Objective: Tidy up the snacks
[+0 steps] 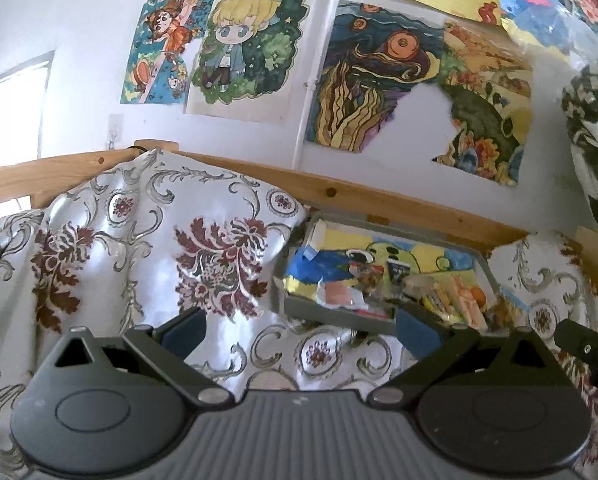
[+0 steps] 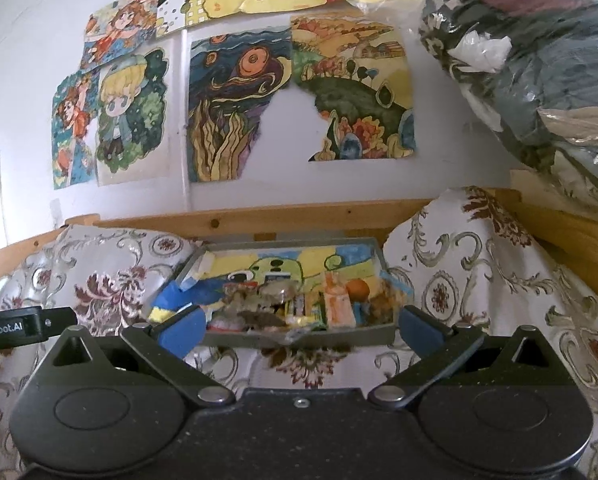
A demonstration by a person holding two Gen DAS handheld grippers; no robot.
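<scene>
Both grippers are hovering with fingers spread wide and holding nothing: the left gripper (image 1: 301,330) and the right gripper (image 2: 299,330). Snacks (image 2: 299,308) are lying jumbled in a grey tray (image 2: 299,338) just beyond the right fingers, ahead and to the right of the left fingers. Judging from the heap, sorting is hardly begun; nearly everything is left. Patterned cloth (image 2: 479,264) is bunching up on both sides of the tray, and a wooden rail (image 2: 299,216) is closing off the far edge, so open room is lying mainly on the near side.
</scene>
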